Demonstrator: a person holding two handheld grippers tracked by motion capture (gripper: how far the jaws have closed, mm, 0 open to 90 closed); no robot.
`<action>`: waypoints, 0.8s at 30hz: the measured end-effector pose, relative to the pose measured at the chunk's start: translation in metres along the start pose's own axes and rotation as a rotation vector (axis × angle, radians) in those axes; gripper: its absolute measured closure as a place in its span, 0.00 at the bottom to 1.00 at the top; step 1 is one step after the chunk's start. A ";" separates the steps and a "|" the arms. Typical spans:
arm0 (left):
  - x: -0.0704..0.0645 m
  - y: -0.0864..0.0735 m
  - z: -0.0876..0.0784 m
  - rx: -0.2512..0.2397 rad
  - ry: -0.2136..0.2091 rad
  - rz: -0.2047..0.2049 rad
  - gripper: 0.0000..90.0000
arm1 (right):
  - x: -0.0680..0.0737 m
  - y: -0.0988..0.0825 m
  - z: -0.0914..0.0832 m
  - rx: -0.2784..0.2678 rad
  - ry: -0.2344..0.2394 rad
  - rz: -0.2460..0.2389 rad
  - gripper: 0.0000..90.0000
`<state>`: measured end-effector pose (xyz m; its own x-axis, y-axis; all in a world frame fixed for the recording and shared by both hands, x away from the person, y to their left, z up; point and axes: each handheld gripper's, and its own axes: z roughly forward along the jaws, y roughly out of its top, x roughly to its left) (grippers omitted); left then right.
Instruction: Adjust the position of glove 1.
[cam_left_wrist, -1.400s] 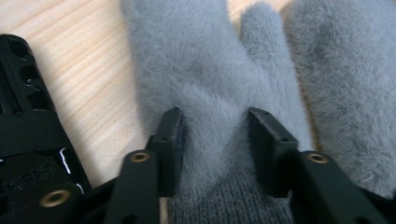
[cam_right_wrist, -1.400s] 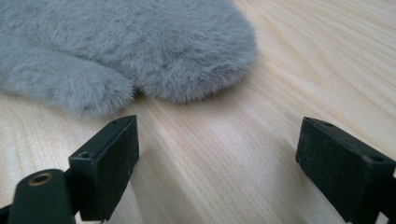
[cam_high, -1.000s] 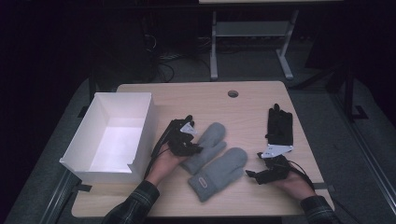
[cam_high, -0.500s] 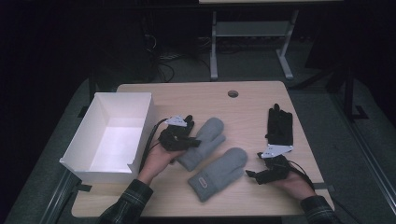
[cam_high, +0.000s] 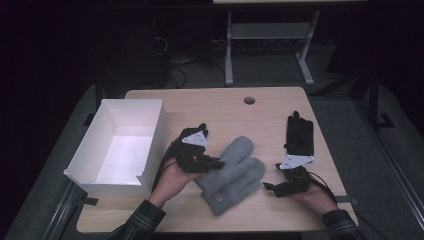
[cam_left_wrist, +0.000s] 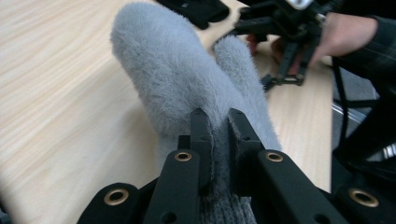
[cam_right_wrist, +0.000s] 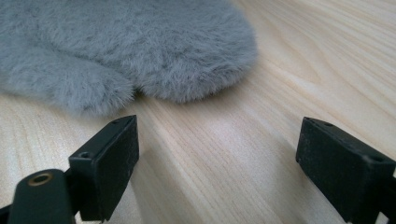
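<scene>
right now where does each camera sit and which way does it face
high view: above the person's side, looking down on the table; both forearms show.
left gripper view: on the left hand-held gripper, facing along the grey mitten it pinches.
right gripper view: on the right hand-held gripper, low over the wood, jaws apart.
All three share the grey mitten.

A light wooden table with a round cable hole stands on grey carpet. Behind it, a white metal frame (another table's legs) and tangled cables sit in darkness.
</scene>
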<state>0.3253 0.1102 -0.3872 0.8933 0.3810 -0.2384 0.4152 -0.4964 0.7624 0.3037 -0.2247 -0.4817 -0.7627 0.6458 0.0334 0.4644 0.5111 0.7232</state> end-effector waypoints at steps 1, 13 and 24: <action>-0.002 0.000 0.002 -0.001 -0.011 0.005 0.92 | 0.000 0.000 0.000 0.000 0.000 0.000 0.15; -0.014 -0.003 0.025 0.035 -0.072 0.042 0.92 | 0.000 0.000 0.000 0.001 0.000 0.005 0.15; -0.016 -0.014 0.031 0.060 -0.057 0.017 0.91 | 0.000 0.000 0.000 0.002 0.000 0.004 0.15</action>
<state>0.3110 0.0872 -0.4125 0.9078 0.3280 -0.2614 0.4083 -0.5486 0.7296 0.3035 -0.2246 -0.4815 -0.7608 0.6479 0.0363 0.4683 0.5095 0.7218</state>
